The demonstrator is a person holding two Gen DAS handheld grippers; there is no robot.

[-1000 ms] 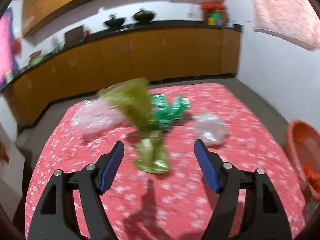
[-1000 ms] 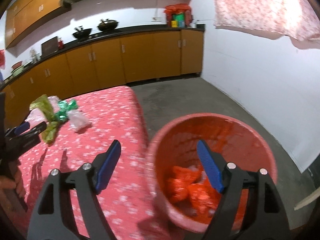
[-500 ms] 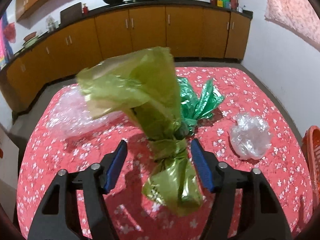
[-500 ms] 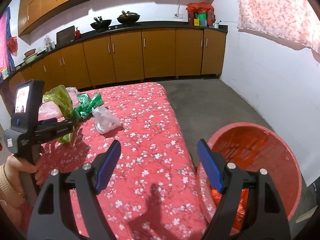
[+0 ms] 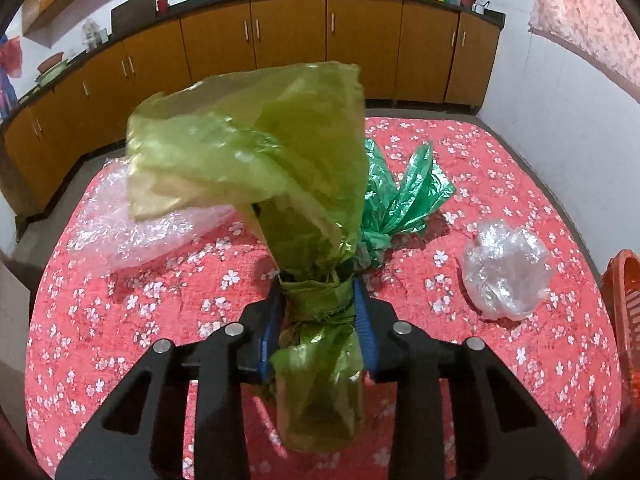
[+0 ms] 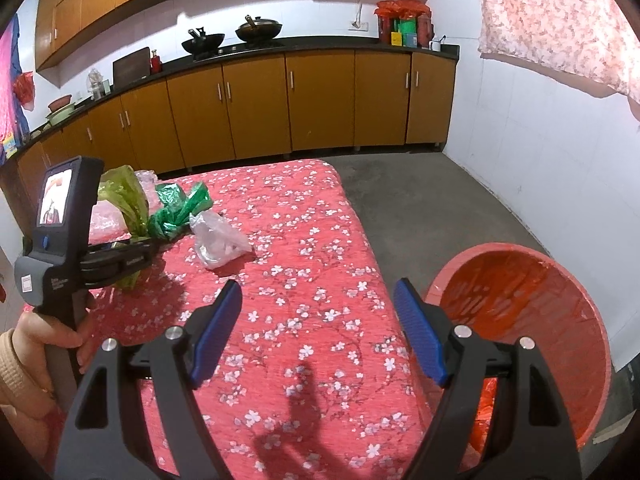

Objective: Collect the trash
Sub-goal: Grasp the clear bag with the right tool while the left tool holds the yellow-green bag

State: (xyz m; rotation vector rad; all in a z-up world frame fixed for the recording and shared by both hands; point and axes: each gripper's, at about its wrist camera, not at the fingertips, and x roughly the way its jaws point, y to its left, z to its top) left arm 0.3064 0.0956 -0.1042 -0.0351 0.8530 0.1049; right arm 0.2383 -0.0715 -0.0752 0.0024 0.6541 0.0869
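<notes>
With our left gripper [image 5: 318, 316] clenched on the knotted waist of the yellow-green plastic bag [image 5: 256, 168] above the floral tablecloth [image 5: 500, 184] and our right gripper [image 6: 318, 330] released, we should lift cleanly toward the red bin [image 6: 532, 308].

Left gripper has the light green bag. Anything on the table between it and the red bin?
Only low items. The left gripper is shut on the light green bag. Toward the red bin lie the dark green bag and clear bag, flat on the table. A lifted carry should likely pass over them.
</notes>
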